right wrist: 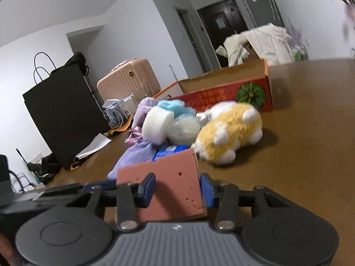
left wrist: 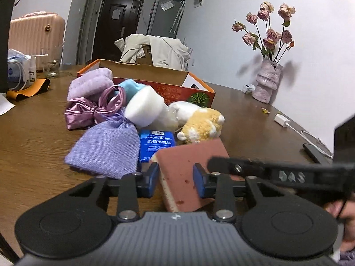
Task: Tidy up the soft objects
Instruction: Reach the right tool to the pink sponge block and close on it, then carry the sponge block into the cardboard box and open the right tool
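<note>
Both claws pinch the same pink sponge (left wrist: 188, 173): the left gripper (left wrist: 176, 180) squeezes one end, the right gripper (right wrist: 177, 188) the other, probably so the floppy slab stays flat when carried. It sits nearest on the wooden table (left wrist: 33, 137), just before the heap of soft things, a purple knit pouch (left wrist: 104, 148) and plush toy (right wrist: 230, 133) among them. Beyond lies the open cardboard box (left wrist: 199, 93), the likely destination.

Pink sponge (left wrist: 188, 166) tilted, soft pile (left wrist: 124, 110) behind (jumbled)
</note>
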### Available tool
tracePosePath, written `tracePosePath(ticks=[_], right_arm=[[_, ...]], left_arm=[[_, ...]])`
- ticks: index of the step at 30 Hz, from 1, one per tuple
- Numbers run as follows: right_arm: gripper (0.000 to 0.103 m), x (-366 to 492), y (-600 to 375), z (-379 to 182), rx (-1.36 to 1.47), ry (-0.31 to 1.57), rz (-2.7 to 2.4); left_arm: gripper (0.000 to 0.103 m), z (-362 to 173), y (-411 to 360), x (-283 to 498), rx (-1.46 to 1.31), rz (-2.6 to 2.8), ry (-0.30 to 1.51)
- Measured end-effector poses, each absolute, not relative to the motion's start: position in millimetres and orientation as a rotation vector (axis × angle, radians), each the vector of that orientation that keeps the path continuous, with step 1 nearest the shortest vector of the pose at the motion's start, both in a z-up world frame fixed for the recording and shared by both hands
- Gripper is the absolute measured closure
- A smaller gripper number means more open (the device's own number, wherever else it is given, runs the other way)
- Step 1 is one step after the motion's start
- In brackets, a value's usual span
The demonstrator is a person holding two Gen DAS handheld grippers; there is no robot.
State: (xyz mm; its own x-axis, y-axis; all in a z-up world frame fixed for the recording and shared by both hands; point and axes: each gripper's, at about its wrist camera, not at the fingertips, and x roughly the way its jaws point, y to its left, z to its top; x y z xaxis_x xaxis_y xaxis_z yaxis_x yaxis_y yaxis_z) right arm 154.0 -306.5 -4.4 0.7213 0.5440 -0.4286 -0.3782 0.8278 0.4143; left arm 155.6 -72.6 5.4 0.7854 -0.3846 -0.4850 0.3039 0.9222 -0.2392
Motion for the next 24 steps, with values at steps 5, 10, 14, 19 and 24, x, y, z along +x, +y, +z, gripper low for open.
tracePosePath(ticks=[5,10,14,19,24], right_arm=[[0.06,129,-303,-6,0.356,0.571,0.505],[0.051,132,-308,-6,0.357,0.572,0.474],[0.052,138,-305,-9,0.365,0.598,0.474],[0.071,142,-298,-7,0.35,0.634,0.494],[0.073,153,-301,21,0.354,0.57,0.497]], left_arm=[[0.064,6,-58,151,-0.191,-0.381,0.585],[0.041,2,-46,149,-0.217,-0.355,0.623],[0.045,1,-46,149,-0.225,-0.373,0.628],[0.069,0,-45,158,-0.271,-0.412,0.671],[0.071,26,-40,171,-0.293,-0.439,0.592]])
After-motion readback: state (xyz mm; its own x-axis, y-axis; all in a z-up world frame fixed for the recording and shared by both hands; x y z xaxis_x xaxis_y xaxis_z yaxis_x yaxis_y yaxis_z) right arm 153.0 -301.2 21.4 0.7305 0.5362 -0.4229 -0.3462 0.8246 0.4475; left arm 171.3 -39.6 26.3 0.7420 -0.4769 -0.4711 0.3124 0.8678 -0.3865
